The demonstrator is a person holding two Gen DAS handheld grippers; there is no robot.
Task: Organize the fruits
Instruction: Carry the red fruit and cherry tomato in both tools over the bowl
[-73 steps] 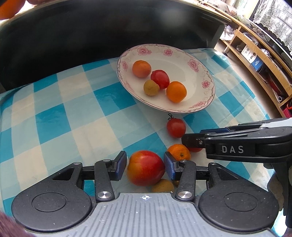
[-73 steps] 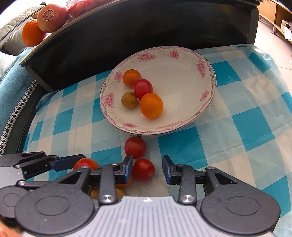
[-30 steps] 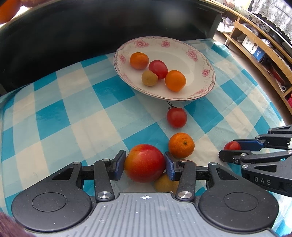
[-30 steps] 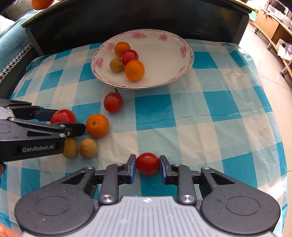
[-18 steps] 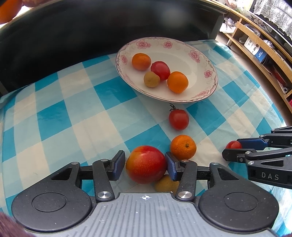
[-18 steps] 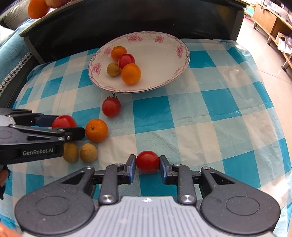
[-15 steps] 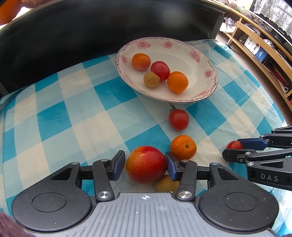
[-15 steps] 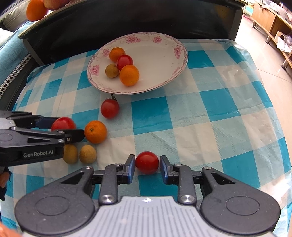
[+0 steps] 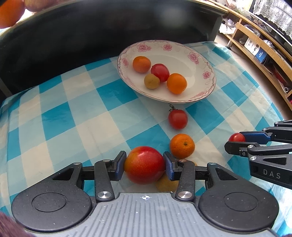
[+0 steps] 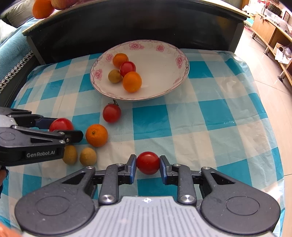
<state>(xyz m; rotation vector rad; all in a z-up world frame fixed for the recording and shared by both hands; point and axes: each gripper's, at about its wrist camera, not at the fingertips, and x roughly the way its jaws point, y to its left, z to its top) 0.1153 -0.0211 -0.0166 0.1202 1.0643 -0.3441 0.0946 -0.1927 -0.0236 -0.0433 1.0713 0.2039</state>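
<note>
A flowered white plate (image 10: 160, 73) at the back of the checked cloth holds two oranges, a red tomato and a brown longan. My left gripper (image 9: 145, 164) is shut on a large red-yellow fruit (image 9: 144, 169), low at the left. My right gripper (image 10: 148, 165) has a small cherry tomato (image 10: 147, 162) between its pads, the jaws closing tight on it. Loose on the cloth lie a stemmed tomato (image 10: 111, 114), a mandarin (image 10: 96, 135) and two longans (image 10: 88, 156). In the left wrist view the large fruit half hides one longan (image 9: 167, 184).
A dark raised ledge (image 10: 127, 23) runs behind the plate, with an orange (image 10: 42, 7) on top. The cloth's right edge (image 10: 270, 127) drops to a tiled floor. Wooden shelves (image 9: 264, 52) stand farther right.
Since the earliest frames my right gripper has shut on the cherry tomato and carried it out to the right. My left gripper has shut on the large fruit. Over the last second both hardly moved.
</note>
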